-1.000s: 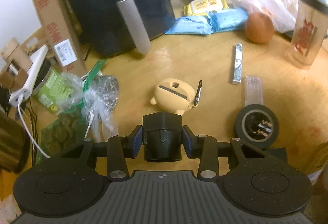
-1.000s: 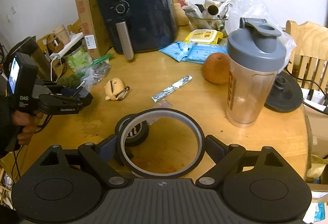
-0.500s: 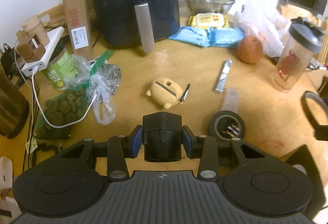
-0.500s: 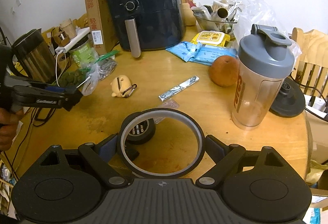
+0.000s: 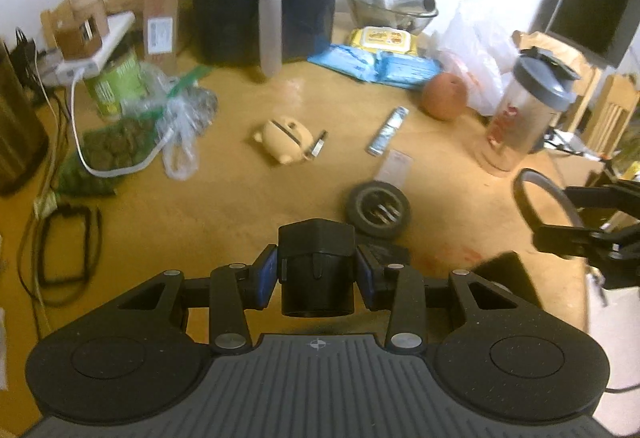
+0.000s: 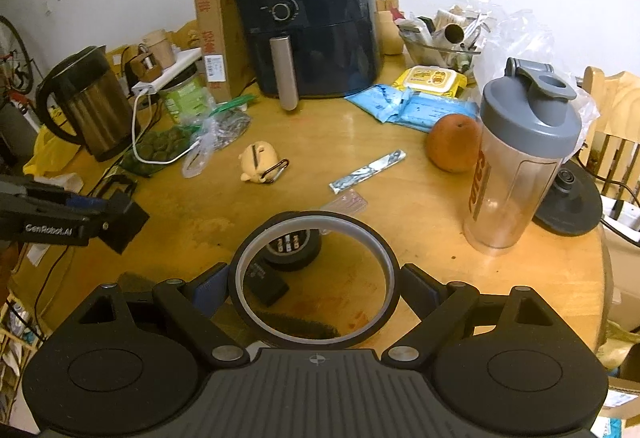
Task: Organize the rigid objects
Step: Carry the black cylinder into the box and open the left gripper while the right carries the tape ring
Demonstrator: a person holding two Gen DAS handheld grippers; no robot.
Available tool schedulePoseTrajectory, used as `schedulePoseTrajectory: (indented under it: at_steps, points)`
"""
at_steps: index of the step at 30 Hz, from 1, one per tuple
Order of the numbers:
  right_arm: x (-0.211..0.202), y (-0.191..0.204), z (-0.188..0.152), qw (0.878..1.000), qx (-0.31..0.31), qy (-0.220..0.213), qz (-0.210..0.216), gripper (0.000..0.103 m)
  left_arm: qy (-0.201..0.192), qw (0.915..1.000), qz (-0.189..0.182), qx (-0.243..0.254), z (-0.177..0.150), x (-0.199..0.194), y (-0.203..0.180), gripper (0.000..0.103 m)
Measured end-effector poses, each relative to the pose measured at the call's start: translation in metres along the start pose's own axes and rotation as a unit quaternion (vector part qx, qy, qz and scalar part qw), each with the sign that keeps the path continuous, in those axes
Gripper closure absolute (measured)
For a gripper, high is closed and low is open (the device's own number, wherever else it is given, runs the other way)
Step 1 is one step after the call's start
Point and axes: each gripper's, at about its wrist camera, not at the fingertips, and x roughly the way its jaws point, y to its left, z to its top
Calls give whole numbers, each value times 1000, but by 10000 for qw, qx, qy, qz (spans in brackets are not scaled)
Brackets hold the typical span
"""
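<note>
My left gripper [image 5: 317, 276] is shut on a black plug adapter [image 5: 316, 262] and holds it above the table's near edge; it also shows at the left of the right wrist view [image 6: 120, 226]. My right gripper [image 6: 314, 288] is shut on a large thin black tape ring [image 6: 316, 217], held above the table; the ring also shows in the left wrist view [image 5: 536, 197]. A black tape roll [image 5: 378, 209] lies on the wooden table [image 5: 200, 205], with a small black block [image 6: 266, 284] beside it. A yellow pig-shaped case [image 6: 258, 161] and a silver sachet [image 6: 368, 165] lie mid-table.
A dark air fryer [image 6: 312, 25], a cardboard box [image 6: 210, 21], a kettle [image 6: 86, 101], plastic bags [image 6: 192, 137], blue packets [image 6: 408, 105], an orange [image 6: 452, 143] and a shaker bottle [image 6: 516, 173] ring the table. A kettle base [image 6: 568, 197] sits far right.
Both grippers have drawn back and up from the table, each still holding its object. More of the table and its left clutter shows in both views.
</note>
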Motion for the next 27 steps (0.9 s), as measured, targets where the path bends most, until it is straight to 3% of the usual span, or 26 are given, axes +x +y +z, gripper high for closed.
schedulePoseTrajectory:
  at_steps: [13, 24, 27]
  points:
    - [-14, 5, -24, 9993, -181, 81, 325, 12, 301, 9986, -214, -374, -50, -17, -18, 63]
    - [-21, 18, -39, 9972, -381, 159, 619, 12, 623, 9939, 48, -907, -82, -15, -17, 62]
    - [-22, 20, -43, 9966, -414, 188, 683, 12, 619, 9929, 142, -1008, -85, -18, -17, 48]
